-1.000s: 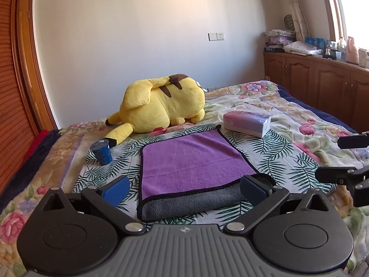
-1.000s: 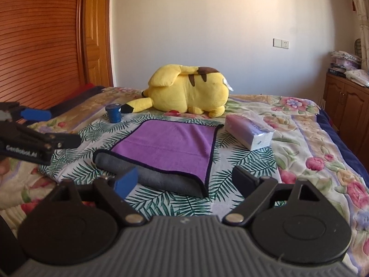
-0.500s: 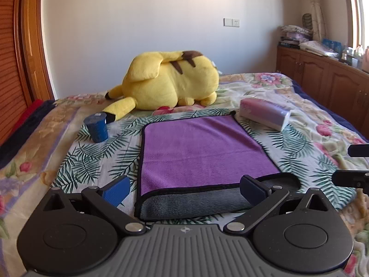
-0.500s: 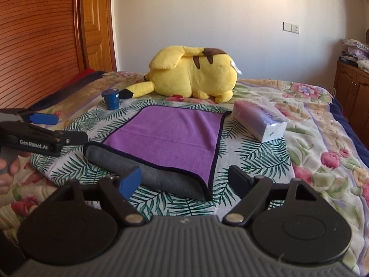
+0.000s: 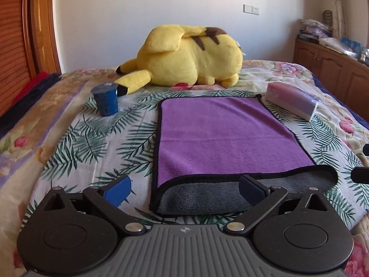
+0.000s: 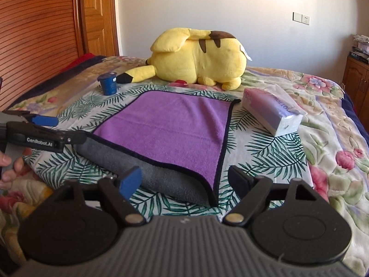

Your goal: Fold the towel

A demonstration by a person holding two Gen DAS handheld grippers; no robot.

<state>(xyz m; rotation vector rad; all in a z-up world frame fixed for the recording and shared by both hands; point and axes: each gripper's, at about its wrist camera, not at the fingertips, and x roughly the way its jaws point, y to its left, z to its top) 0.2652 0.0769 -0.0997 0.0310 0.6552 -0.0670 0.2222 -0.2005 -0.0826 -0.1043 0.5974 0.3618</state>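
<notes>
The towel [image 5: 228,136] lay flat on the bedspread [image 5: 96,143] at mid-frame, its rolled grey near edge running left to right just ahead of both tools. Your left gripper [image 5: 184,187] faced its lower-left corner, your right gripper [image 6: 184,177] its lower-right corner; both gaped wide, holding nothing.

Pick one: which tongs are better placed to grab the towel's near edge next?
Probably left. The left tongs are open and straddle the towel's near-left corner at its grey folded-over edge. The right tongs are open too, near the other corner.
</notes>
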